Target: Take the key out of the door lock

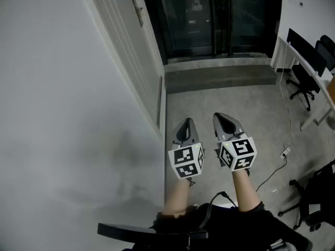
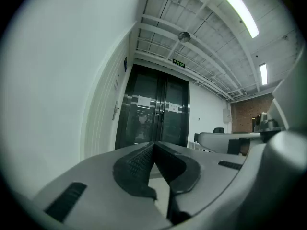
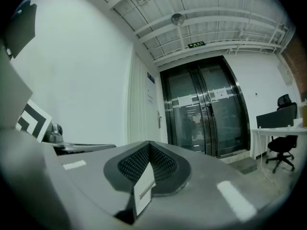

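The white door stands in the left wall well ahead of me, its metal handle near the top of the head view. The handle is small in the left gripper view and the right gripper view. No key or lock detail can be made out at this distance. My left gripper and right gripper are held side by side over the floor, both shut and pointing ahead. The tips meet in each gripper view. A small white tab shows low between the right jaws.
Dark glass double doors close the corridor's end behind a raised grey step. A white desk with black office chairs lines the right side. A cable and power strip lie on the floor; another chair stands at lower right.
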Tool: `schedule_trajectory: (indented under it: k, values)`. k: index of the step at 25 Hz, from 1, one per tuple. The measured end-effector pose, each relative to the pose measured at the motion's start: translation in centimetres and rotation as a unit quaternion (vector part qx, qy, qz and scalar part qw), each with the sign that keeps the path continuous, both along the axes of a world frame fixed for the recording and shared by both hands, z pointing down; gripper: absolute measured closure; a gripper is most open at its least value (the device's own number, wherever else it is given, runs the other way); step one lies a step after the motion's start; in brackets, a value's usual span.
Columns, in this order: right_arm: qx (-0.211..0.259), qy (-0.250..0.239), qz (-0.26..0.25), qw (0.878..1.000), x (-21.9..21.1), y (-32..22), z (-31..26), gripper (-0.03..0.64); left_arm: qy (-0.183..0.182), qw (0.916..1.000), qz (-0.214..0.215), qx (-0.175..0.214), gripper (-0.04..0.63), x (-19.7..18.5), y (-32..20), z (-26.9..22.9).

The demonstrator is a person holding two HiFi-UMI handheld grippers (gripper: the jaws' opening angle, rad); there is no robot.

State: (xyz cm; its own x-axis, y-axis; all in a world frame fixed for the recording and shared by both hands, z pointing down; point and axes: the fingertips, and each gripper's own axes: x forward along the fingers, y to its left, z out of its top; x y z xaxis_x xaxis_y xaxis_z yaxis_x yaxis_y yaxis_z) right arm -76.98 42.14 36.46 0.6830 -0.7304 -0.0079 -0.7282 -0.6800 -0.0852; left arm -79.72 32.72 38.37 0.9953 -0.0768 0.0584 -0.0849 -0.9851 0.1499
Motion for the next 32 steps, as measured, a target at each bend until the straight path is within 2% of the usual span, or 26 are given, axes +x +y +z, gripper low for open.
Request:
schedule_trajectory:
  k: [15,27,32]
  values:
    - [0.01,-0.006,-0.001,1.0,-0.5,0.1,-0.2,0.617,0.003,1.0,0.004,0.001,0.595,-0.5,0.2,-0.2]
    - [0.038,-0.021,0.014,0.999,-1.1,-1.2,-0.2,0.617,-0.008,0.9999,0.007,-0.006,0.595,-1.6,-2.1,0.6]
    - [0.066,-0.041,0.015,0.997,-1.4,-1.8,0.6,0.617,-0.017,0.9998,0.011,-0.004,0.595,-1.9,-3.3,1.6]
